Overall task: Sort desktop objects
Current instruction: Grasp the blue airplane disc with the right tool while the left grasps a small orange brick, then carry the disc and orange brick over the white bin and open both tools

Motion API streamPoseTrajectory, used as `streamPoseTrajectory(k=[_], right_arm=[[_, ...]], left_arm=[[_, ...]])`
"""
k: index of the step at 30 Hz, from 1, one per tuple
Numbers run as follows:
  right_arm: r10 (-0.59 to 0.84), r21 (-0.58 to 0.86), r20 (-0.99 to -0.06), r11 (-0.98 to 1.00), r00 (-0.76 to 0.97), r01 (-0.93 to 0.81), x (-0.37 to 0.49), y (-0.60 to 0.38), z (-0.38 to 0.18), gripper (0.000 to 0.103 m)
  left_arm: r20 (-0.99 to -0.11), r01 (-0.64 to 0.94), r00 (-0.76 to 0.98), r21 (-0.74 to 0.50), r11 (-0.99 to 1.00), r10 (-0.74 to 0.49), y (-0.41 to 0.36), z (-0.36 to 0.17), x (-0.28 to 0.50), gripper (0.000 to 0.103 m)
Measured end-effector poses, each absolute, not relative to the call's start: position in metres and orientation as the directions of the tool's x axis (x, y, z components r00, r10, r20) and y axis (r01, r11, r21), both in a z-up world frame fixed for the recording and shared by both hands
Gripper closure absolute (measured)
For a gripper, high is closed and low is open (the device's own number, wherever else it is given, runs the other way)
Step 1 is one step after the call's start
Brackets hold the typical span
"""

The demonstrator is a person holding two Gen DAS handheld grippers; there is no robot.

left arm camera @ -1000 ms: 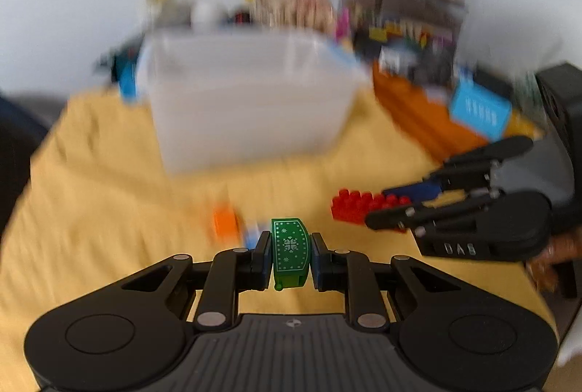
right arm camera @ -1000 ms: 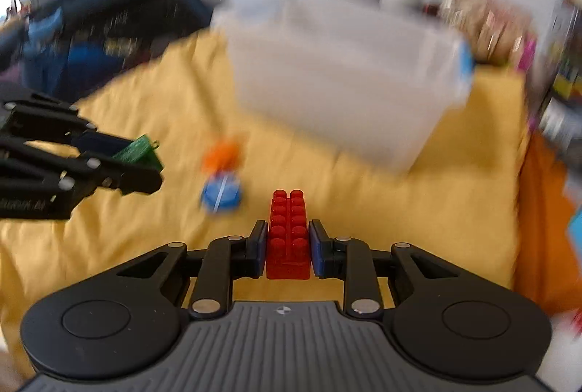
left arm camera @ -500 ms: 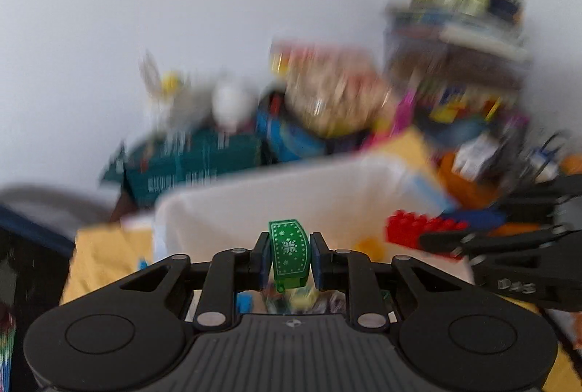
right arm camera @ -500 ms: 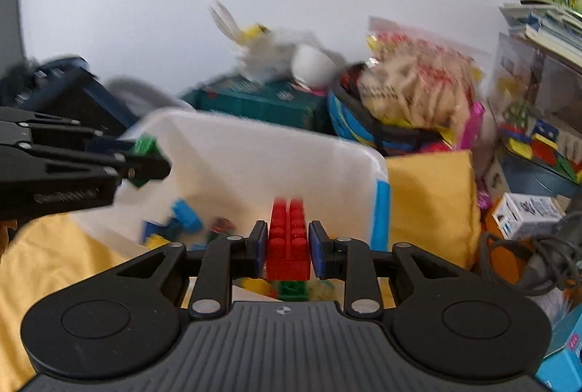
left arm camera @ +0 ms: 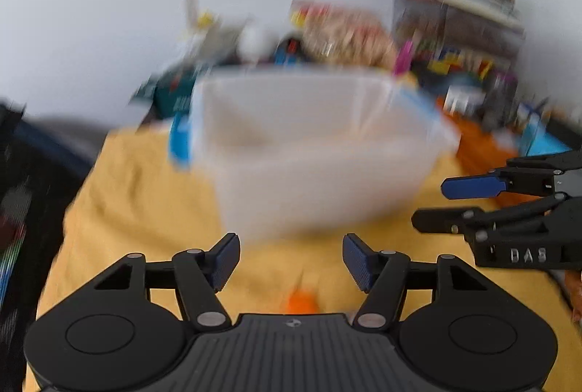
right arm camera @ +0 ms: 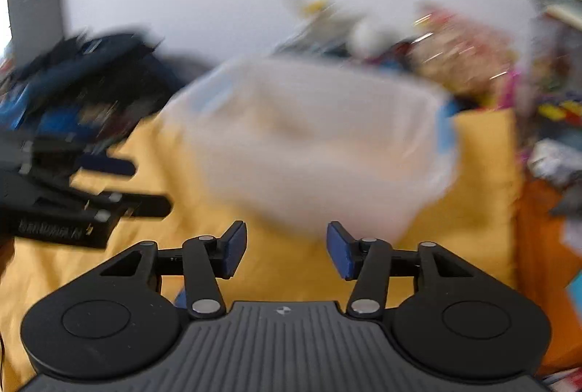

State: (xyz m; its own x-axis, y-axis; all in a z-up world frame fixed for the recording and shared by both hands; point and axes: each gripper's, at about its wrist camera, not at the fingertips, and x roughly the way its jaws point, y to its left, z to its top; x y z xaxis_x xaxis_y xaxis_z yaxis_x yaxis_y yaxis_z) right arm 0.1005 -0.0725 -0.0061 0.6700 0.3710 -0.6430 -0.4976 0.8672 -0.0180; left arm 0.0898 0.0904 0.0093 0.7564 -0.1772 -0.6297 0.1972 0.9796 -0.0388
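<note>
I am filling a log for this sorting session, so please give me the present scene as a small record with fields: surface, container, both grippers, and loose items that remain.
surface: yellow cloth covering the desk
container: translucent plastic bin, open top, contents blurred, cannot tell
left gripper: open, nothing between its fingers
right gripper: open, nothing between its fingers
loose items: small orange object on the cloth close in front of the left gripper; shape too blurred to name
background: cluttered pile behind the bin, blurred
image quality: strong motion blur in both views
</note>
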Motion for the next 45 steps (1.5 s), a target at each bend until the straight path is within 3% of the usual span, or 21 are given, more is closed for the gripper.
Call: streamPoseTrajectory(k=[3,8,17,22,27,29,33,36,40,45], right_arm=[[0.402,-0.011,-0.704,0.819,0.586,-0.574,0.09,-0.051,-0.037,0.059],[0.402,-0.012,-0.745,0.79,0.533,-0.613,0.095,-0.023,-0.062,0.057],[0.362,-0.031,-0.767,0.803,0.529,-0.595,0.101,-0.021,-0.074,0.061],[0.297,-0.025,-0.778,0.866,0.554,-0.499,0.098,-0.063,-0.068,0.061],[0.247,-0.012,-0.791,0.909,0.56,-0.417,0.092,-0.093,-0.07,0.061],[0.239,-0.008,-0.792,0.916,0.561,-0.401,0.09,-0.099,-0.072,0.061],[0.234,-0.013,-0.793,0.917,0.563,-0.399,0.083,-0.103,-0.072,0.061],[0.231,-0.023,-0.79,0.915,0.568,-0.404,0.084,-0.099,-0.074,0.061],[0.233,-0.016,-0.789,0.917,0.569,-0.399,0.085,-0.099,-0.077,0.061],[0.226,-0.039,-0.776,0.915,0.588,-0.403,0.084,-0.099,-0.08,0.054]], left_arm=[[-0.684,0.144,0.716,-0.047,0.989,-0.137,0.102,-0.015,0.07,0.037],[-0.727,0.102,0.674,-0.081,0.991,-0.129,0.115,-0.035,0.046,0.037],[-0.707,0.152,0.683,-0.109,0.982,-0.185,0.104,-0.029,0.051,0.037],[-0.695,0.257,0.691,-0.019,0.966,-0.197,0.068,-0.028,0.071,0.037],[-0.693,0.362,0.709,0.2,0.91,-0.13,0.024,-0.045,0.09,0.039],[-0.708,0.397,0.698,0.255,0.882,-0.109,0.014,-0.055,0.097,0.047],[-0.725,0.363,0.687,0.291,0.885,-0.043,0.021,-0.069,0.109,0.053],[-0.745,0.323,0.666,0.24,0.916,-0.04,0.038,-0.067,0.116,0.068],[-0.769,0.298,0.624,0.067,0.952,-0.142,0.063,-0.066,0.12,0.085],[-0.77,0.291,0.585,-0.091,0.952,-0.253,0.071,-0.06,0.109,0.086]])
